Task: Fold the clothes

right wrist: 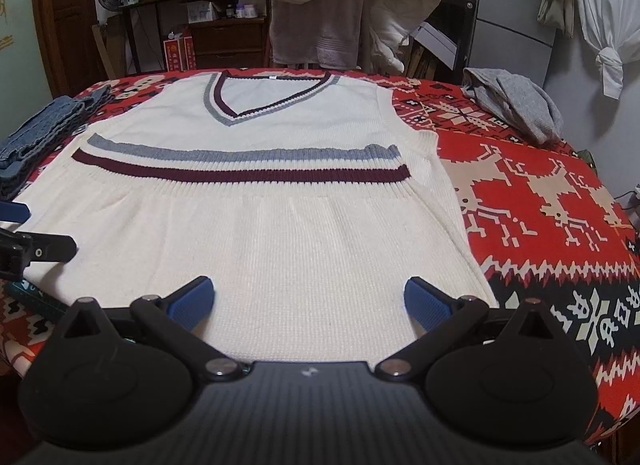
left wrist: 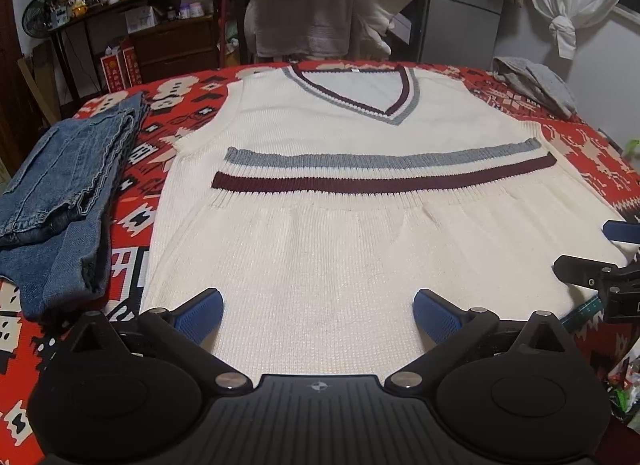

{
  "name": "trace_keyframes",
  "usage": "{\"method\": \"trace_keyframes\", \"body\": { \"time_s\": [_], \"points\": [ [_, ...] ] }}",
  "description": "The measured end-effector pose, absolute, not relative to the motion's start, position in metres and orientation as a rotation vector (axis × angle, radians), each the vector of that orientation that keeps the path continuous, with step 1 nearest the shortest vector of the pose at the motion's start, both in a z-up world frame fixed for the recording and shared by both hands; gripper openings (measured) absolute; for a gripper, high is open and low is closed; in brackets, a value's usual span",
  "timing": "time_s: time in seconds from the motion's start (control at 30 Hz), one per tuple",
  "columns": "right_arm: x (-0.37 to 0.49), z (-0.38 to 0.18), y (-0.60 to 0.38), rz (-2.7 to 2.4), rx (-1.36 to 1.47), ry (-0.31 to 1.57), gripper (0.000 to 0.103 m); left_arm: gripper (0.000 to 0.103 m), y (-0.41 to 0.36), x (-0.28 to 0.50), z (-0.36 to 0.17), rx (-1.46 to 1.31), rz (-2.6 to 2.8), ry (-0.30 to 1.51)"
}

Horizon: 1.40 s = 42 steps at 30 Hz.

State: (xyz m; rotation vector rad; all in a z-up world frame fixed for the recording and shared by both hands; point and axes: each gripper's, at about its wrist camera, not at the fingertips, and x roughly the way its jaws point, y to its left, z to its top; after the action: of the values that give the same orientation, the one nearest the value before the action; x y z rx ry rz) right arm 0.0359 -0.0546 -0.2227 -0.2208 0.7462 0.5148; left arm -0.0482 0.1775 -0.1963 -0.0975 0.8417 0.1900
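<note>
A cream knit vest [left wrist: 344, 133] [right wrist: 256, 129] with a V-neck lies flat on the table, its bottom part folded up so the grey and maroon hem stripes [left wrist: 380, 173] cross the middle. My left gripper [left wrist: 318, 315] hovers open over the near folded edge, blue pads [left wrist: 200, 315] wide apart, nothing between them. My right gripper [right wrist: 310, 305] is open too, above the same edge further right. Each gripper shows at the side of the other's view: the right gripper [left wrist: 608, 261] and the left gripper [right wrist: 24, 233].
Folded blue jeans [left wrist: 68, 193] [right wrist: 36, 129] lie left of the vest. A grey garment [left wrist: 536, 85] [right wrist: 516, 105] is heaped at the far right. A red patterned cloth [right wrist: 540, 193] covers the table. Beyond the far edge stand a towel-draped rack [right wrist: 320, 17] and shelves.
</note>
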Motion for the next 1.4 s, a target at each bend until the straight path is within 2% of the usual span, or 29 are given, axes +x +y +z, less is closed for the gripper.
{"method": "trace_keyframes", "body": {
  "time_s": [0.47, 0.83, 0.87, 0.97, 1.07, 1.13, 1.17, 1.2, 1.23, 1.27, 1.3, 1.33, 1.4],
  "points": [
    [0.058, -0.213, -0.046, 0.545, -0.273, 0.912, 0.103, 0.103, 0.181, -0.032, -0.192, -0.1, 0.163, 0.965],
    [0.054, -0.211, -0.045, 0.508, -0.25, 0.907, 0.103, 0.102, 0.176, -0.032, -0.19, -0.139, 0.248, 0.953],
    [0.054, -0.21, -0.045, 0.502, -0.246, 0.914, 0.102, 0.1, 0.175, -0.031, -0.188, -0.14, 0.251, 0.961],
    [0.049, -0.199, -0.047, 0.51, -0.201, 0.926, 0.1, 0.082, 0.172, -0.034, -0.178, -0.159, 0.202, 0.973],
    [0.037, -0.184, -0.047, 0.544, -0.144, 0.923, 0.092, 0.072, 0.169, -0.047, -0.164, -0.213, 0.14, 0.935],
    [0.03, -0.175, -0.046, 0.568, -0.107, 0.923, 0.076, 0.058, 0.166, -0.054, -0.158, -0.246, 0.095, 0.921],
    [0.027, -0.174, -0.043, 0.585, -0.092, 0.939, 0.07, 0.046, 0.164, -0.056, -0.157, -0.258, 0.071, 0.919],
    [0.024, -0.173, -0.039, 0.603, -0.082, 0.952, 0.054, 0.033, 0.164, -0.056, -0.159, -0.273, 0.052, 0.923],
    [0.022, -0.175, -0.035, 0.617, -0.071, 0.965, 0.045, 0.027, 0.163, -0.056, -0.161, -0.29, 0.037, 0.928],
    [0.02, -0.176, -0.031, 0.631, -0.06, 0.978, 0.028, 0.014, 0.165, -0.055, -0.165, -0.329, 0.012, 0.937],
    [0.018, -0.178, -0.026, 0.645, -0.05, 0.991, 0.015, 0.007, 0.166, -0.054, -0.168, -0.379, -0.018, 0.946],
    [0.016, -0.179, -0.022, 0.659, -0.039, 1.004, 0.008, 0.006, 0.168, -0.053, -0.172, -0.429, -0.047, 0.954],
    [0.012, -0.182, -0.014, 0.692, -0.016, 1.023, 0.005, 0.005, 0.171, -0.05, -0.178, -0.503, -0.091, 0.967]
  ]
}}
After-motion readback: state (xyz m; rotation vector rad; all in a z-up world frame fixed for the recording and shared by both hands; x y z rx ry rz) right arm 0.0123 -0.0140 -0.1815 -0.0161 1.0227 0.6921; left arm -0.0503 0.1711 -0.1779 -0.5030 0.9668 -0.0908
